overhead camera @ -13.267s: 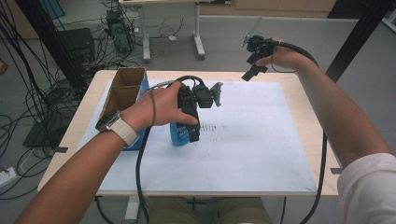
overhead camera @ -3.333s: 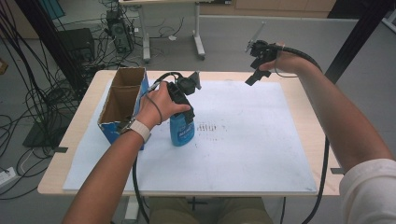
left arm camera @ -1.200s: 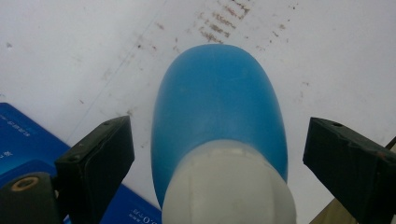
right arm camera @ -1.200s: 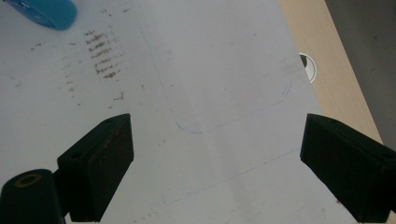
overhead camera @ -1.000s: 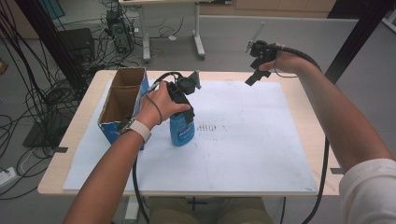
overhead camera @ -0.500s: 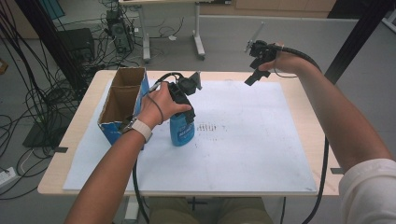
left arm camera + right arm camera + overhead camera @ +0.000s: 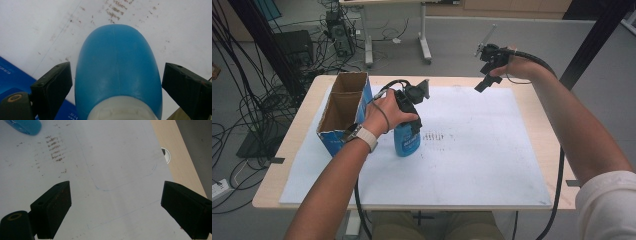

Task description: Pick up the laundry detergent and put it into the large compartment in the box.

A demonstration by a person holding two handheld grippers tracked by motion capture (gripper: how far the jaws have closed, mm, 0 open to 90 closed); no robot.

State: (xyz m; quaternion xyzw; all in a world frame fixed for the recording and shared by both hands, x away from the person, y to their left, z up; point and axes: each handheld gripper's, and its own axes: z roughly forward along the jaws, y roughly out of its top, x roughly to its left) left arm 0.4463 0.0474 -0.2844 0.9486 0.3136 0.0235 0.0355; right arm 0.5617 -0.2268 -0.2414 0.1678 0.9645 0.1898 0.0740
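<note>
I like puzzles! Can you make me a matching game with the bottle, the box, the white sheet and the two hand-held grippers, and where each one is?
Things:
1. bottle
2. box
3. sheet
4. right hand-held gripper

Places:
A. held up in the air over the far side of the table
B. lying flat over the table top
C. standing between the open jaws of the left hand-held gripper
D. open-topped, at the left of the table

Pairs: 1-C, 2-D, 3-B, 4-A
</note>
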